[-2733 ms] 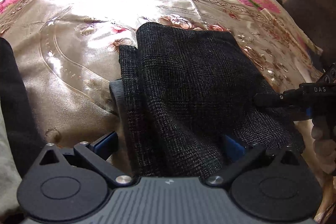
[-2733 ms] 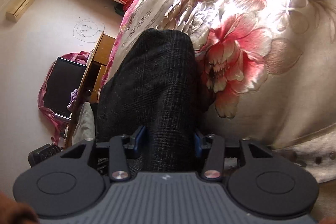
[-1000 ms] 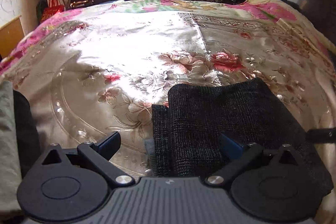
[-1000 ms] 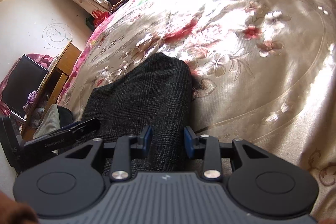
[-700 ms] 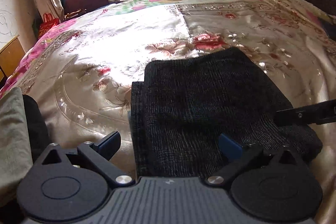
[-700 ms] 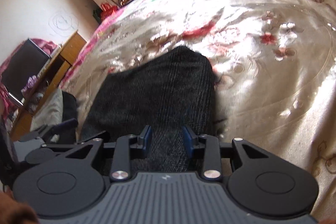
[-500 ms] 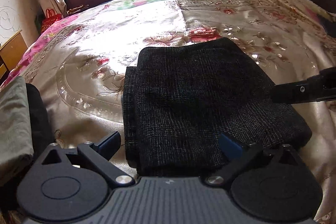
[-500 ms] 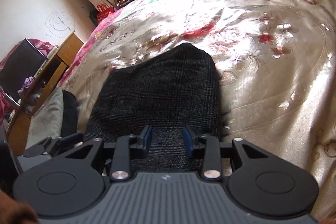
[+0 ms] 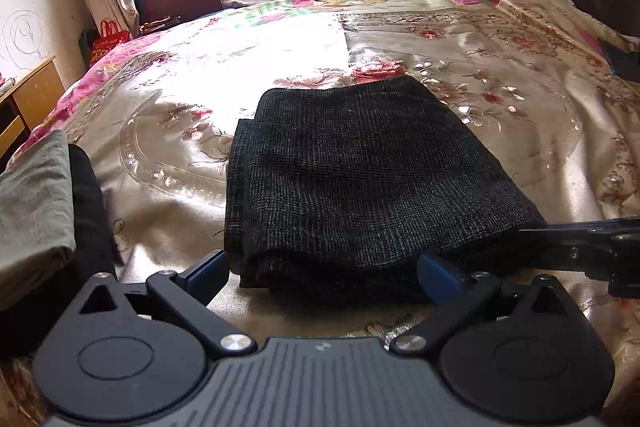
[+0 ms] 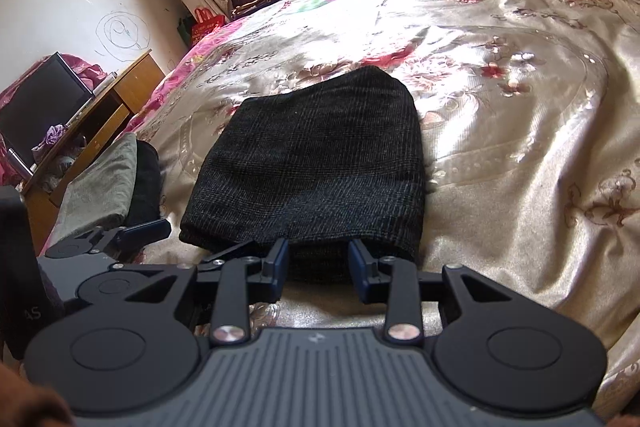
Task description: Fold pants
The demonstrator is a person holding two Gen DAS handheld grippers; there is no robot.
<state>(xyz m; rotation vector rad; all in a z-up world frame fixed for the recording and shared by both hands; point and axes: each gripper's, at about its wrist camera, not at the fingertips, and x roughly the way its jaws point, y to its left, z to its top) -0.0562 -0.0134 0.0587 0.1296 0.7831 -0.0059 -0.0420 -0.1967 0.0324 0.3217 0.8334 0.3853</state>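
The pants (image 9: pixel 360 171) lie folded into a compact dark bundle on the bed (image 9: pixel 520 115), likely for stacking; the left tool (image 9: pixel 320 275) stands spread wide at the near edge; the right tool (image 10: pixel 316 263) is partly spread, gripping nothing; no complete writing is readable.

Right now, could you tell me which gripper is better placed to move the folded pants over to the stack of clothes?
Probably the left gripper: its open jaws straddle the near edge of the folded pants, and the stack of clothes lies on its side. The right gripper sits at the pants' far end from the stack.
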